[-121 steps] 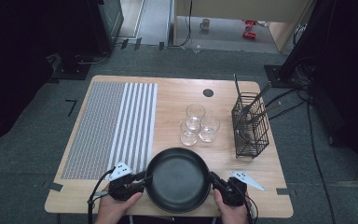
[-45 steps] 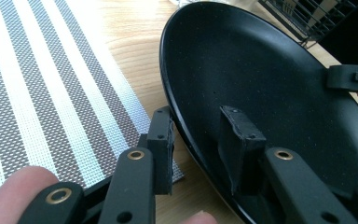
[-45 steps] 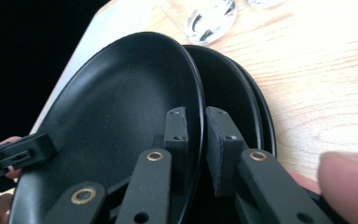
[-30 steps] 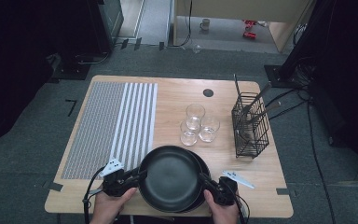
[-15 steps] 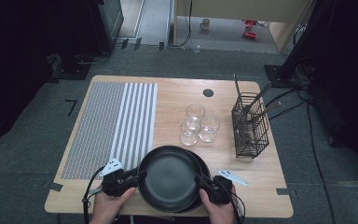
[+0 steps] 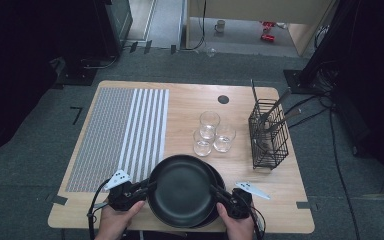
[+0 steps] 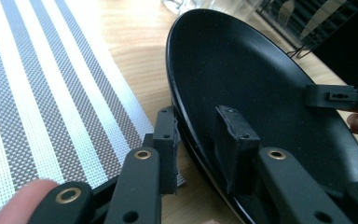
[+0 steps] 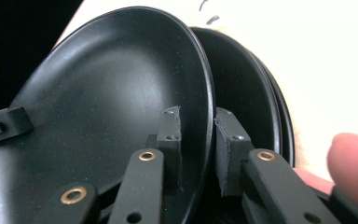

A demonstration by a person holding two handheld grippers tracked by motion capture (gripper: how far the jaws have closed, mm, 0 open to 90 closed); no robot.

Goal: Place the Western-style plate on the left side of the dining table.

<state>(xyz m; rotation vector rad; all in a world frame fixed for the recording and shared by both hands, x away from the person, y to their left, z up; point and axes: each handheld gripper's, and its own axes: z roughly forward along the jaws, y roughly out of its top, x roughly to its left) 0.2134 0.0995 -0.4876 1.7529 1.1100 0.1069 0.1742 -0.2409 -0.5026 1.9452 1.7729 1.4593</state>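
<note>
Plates sit stacked at the near edge of the counter [image 6: 190,95] in the high view, the top black plate [image 6: 181,190] caught between the left gripper [image 6: 147,186] and the right gripper [image 6: 219,192], with three glasses [image 6: 210,132] and a wire basket [image 6: 267,135] well beyond them. In the left gripper view the left gripper [image 7: 200,135] straddles the plate's [image 7: 261,74] rim, jaws just closing, beside a striped mat [image 7: 42,93]. In the right gripper view the right gripper [image 8: 198,140] clamps the rim, jaws just closing, lifting that edge off the lower plate [image 8: 247,93].

The black plate [image 6: 182,192] looks smooth and a bit shiny. The table [image 6: 190,102] is pale wood. The mat [image 6: 125,130] is woven cloth.
</note>
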